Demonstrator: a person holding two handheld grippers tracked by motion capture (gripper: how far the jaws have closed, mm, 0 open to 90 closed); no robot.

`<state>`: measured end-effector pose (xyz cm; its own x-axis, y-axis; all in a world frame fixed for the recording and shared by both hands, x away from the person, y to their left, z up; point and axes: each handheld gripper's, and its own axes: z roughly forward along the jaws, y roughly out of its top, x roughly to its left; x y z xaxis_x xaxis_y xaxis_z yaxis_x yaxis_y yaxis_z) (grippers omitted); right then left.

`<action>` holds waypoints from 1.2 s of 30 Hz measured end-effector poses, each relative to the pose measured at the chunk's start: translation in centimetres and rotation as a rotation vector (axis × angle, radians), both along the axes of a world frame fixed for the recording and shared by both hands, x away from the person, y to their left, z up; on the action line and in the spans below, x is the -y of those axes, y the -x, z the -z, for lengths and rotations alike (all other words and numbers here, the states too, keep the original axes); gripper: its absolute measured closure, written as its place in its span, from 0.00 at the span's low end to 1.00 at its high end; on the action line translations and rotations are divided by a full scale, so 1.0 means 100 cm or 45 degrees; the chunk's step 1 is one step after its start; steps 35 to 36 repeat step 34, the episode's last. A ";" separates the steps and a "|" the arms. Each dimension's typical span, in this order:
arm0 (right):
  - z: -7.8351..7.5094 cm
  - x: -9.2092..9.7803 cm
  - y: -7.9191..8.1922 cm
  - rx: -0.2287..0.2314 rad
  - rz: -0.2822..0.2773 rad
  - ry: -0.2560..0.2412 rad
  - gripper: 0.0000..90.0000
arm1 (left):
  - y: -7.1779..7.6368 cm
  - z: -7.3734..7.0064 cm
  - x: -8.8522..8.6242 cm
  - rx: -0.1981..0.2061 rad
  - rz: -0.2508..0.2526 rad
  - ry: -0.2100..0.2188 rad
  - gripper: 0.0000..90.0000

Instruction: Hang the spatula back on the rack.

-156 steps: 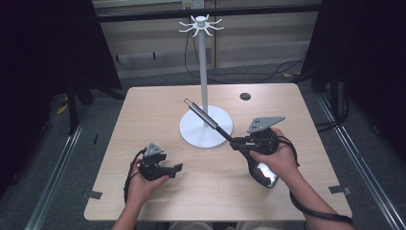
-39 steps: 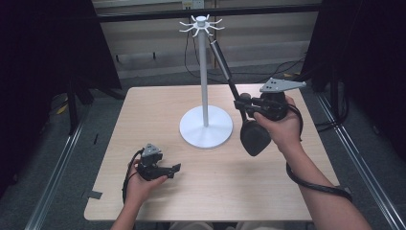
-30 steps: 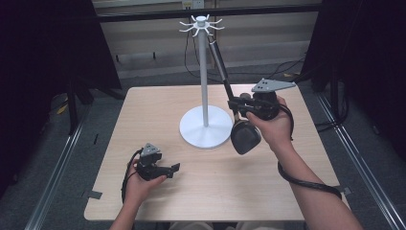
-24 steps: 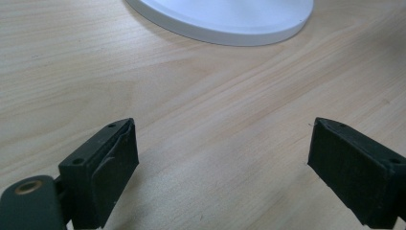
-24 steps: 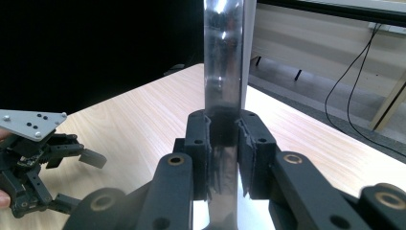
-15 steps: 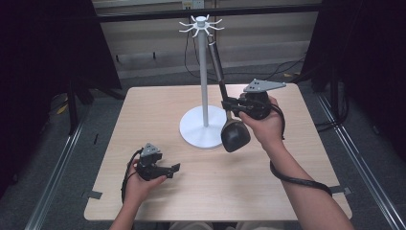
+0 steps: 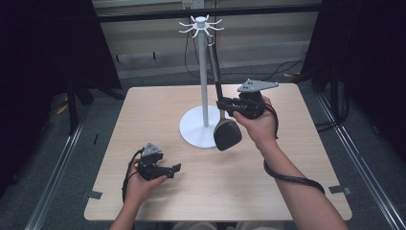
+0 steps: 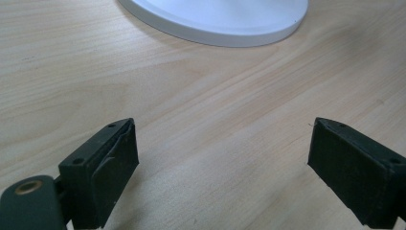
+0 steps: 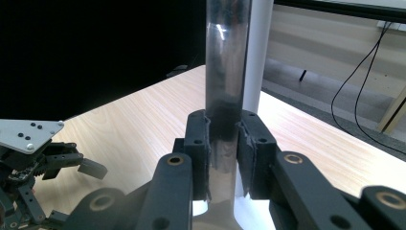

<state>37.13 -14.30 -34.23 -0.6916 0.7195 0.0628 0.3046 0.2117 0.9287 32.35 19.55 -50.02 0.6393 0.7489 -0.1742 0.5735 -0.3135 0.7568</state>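
Right tongs point(image 7: 224, 102) raised above the wooden surface point(image 7: 287, 163), clamped on the shiny metal handle of a spatula point(image 7: 227, 134). Same grip seen close in the right gripper view: both black jaws pressed flat against the handle point(image 9: 224, 86), one on each side, no gap showing. Spatula held nearly upright, tilted slightly, its dark blade hanging low over the front right edge of the white round base point(image 7: 194, 129), handle rising toward the hook crown point(image 7: 201, 25) at the top of the stand's white pole point(image 7: 204, 76). Handle tip close beside one hook; whether hung on it or merely near, hard to tell from the high view. Right hand point(image 7: 256, 122) wrapped around the gripper body, grey three-cornered plate point(image 7: 257, 86) on top, black cable looping down around the forearm.

Left tongs point(image 7: 171, 168) down low near the front left of the surface, held in the left hand point(image 7: 139, 179), pointing toward the right. Jaws spread wide in the left gripper view, bare wood grain between the left pad point(image 8: 112, 167) and the right one, nothing held. Rim of the white base point(image 8: 215, 24) lying ahead of them, well apart from the jaws.

In the right gripper view, left gripper point(image 9: 33, 158) also visible at lower left, resting near the surface, its own grey plate on top.

Stand placed around the middle of the surface, slightly toward the far side. Dark floor and cables beyond the far edge.
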 end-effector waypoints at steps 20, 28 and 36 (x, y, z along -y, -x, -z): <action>-0.003 0.000 0.008 -0.012 0.047 0.015 0.38 | 0.000 -0.002 -0.002 0.009 -0.007 -0.009 0.11; 0.002 0.008 0.013 -0.043 0.050 -0.001 0.21 | 0.000 -0.003 -0.001 0.012 -0.006 -0.006 0.11; 0.007 0.012 0.016 -0.063 0.053 -0.008 0.17 | 0.000 -0.003 -0.001 0.014 -0.006 -0.008 0.11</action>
